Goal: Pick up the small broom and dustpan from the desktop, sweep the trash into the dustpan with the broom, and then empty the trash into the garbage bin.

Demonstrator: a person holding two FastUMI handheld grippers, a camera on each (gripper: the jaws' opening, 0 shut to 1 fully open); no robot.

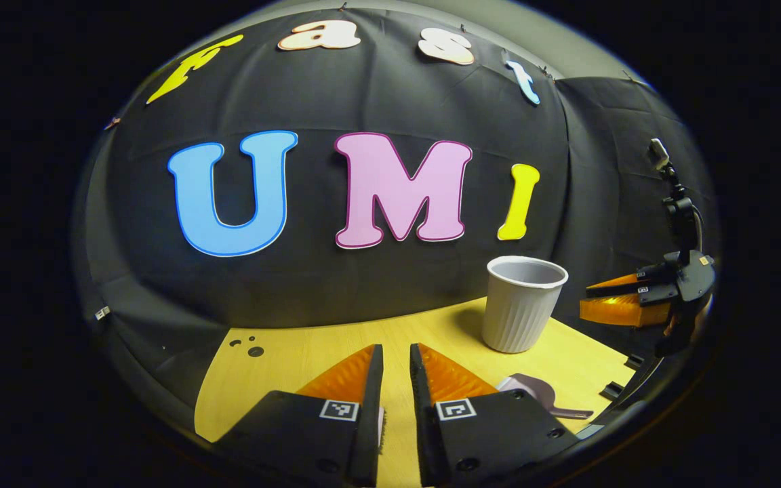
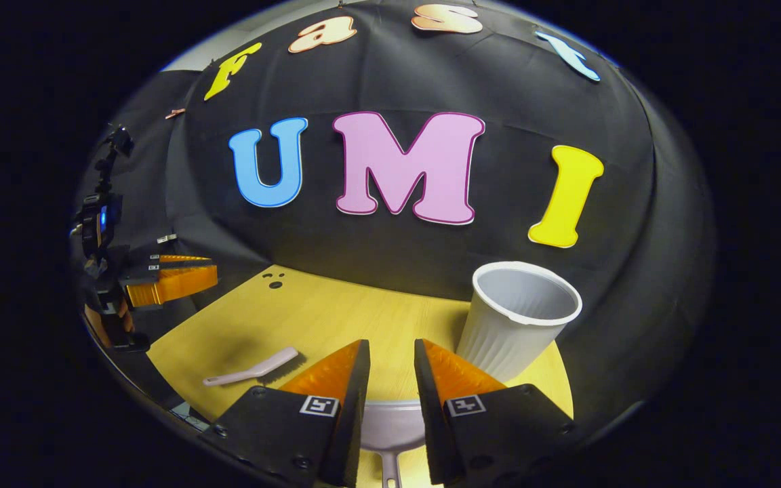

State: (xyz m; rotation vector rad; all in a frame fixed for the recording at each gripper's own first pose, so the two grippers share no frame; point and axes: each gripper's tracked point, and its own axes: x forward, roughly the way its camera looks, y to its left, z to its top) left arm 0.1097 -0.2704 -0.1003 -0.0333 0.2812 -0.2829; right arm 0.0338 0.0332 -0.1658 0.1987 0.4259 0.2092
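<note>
A pale small broom (image 2: 255, 369) lies flat on the yellow desktop (image 2: 336, 318), left of my right gripper (image 2: 392, 356). That gripper is shut with nothing held and hovers over the pale dustpan (image 2: 390, 423), whose pan and handle show through the gap below its fingers. In the left gripper view the dustpan (image 1: 536, 394) lies just right of my left gripper (image 1: 397, 359), which is also shut and holds nothing. A white ribbed cup (image 1: 523, 305), the bin, stands upright at the table's far right; it also appears as the cup (image 2: 519, 318). Dark specks (image 1: 251, 349) sit near the far left corner.
The right gripper (image 1: 624, 301) and the hand holding it show at the right edge, off the table. The left gripper (image 2: 167, 278) hangs at the left, beyond the table's edge. The black cloth wall stands close behind the desktop (image 1: 336, 346).
</note>
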